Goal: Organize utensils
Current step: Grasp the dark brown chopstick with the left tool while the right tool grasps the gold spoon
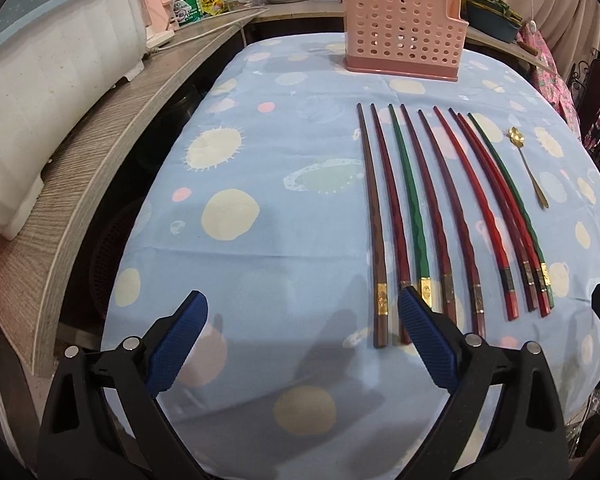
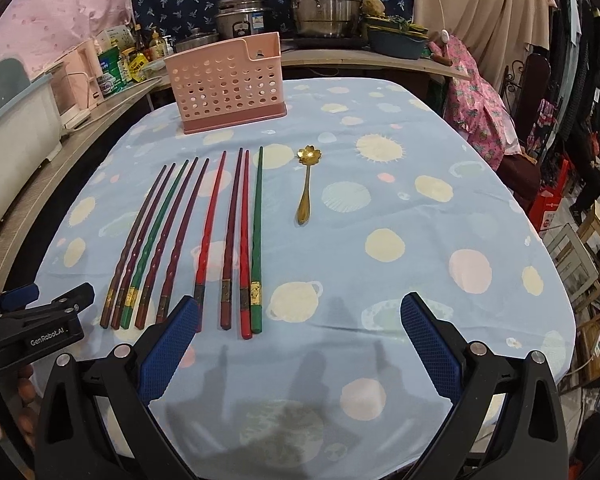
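Both grippers (image 1: 302,312) (image 2: 300,316) open w/ chopsticks (image 2: 204,240), spoon (image 2: 307,184) before pink holder (image 2: 226,84).

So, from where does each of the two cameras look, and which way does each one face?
Left wrist: sits on the left gripper, low at the table's near edge, facing the pink holder; its open blue fingers show.
Right wrist: sits on the right gripper, further right, facing the same way; its open fingers, the left gripper and a hand show.
Shared: chopsticks, gold spoon, holder, blue tablecloth.
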`<state>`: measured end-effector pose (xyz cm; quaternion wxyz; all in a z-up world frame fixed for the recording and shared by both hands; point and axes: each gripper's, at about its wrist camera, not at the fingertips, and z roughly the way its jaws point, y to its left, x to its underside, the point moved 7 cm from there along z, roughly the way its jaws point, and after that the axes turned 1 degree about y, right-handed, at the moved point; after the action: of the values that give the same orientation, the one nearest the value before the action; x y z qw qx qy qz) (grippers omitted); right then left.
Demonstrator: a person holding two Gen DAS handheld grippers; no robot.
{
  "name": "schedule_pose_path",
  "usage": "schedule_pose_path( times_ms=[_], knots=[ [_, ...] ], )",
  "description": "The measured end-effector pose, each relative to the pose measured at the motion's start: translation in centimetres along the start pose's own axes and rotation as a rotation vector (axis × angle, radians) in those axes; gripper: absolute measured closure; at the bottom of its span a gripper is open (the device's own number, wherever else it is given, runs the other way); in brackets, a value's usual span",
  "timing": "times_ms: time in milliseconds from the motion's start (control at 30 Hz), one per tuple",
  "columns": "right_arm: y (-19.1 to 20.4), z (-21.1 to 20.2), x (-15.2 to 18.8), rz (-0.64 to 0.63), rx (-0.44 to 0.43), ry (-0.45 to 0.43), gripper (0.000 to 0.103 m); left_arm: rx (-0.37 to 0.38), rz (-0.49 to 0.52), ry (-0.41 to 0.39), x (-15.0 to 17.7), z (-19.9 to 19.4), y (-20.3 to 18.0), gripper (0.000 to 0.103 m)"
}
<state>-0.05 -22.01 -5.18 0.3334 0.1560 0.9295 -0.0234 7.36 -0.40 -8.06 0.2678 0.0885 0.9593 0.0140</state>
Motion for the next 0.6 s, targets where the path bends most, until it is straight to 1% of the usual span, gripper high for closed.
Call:
schedule_pose_path(
  times_ms=[200,333,400,467,533,600],
  knots=[
    [-0.6,1.9,-1.2,0.008,0.009,0.014,0.007,0.01,0.011,0.041,-0.3,1.8,-0.6,0.018],
    [-1.1,3.2,-2.3,0.015,0.02,0.015,0.007,0.027,0.01,0.076,-0.1,2.9,-0.8,0.028],
    [-1.5,4.0,-3.2,0.027,0.022,0.013,0.007,0.026,0.001,0.071,-0.3,2.9,-0.7,0.029],
    [-1.9,4.9,-4.1,0.043,0.019,0.017,0.007,0.032,-0.001,0.068,-0.5,3.1,-0.7,0.031],
    [-2.2,6.0,-5.0,0.058,0.018,0.029,0.01,0.044,-0.002,0.069,-0.6,3.1,-0.7,0.036],
    [-2.6,7.1,-6.0,0.071,0.026,0.034,0.018,0.053,-0.005,0.071,-0.7,3.0,-0.8,0.043]
  ],
)
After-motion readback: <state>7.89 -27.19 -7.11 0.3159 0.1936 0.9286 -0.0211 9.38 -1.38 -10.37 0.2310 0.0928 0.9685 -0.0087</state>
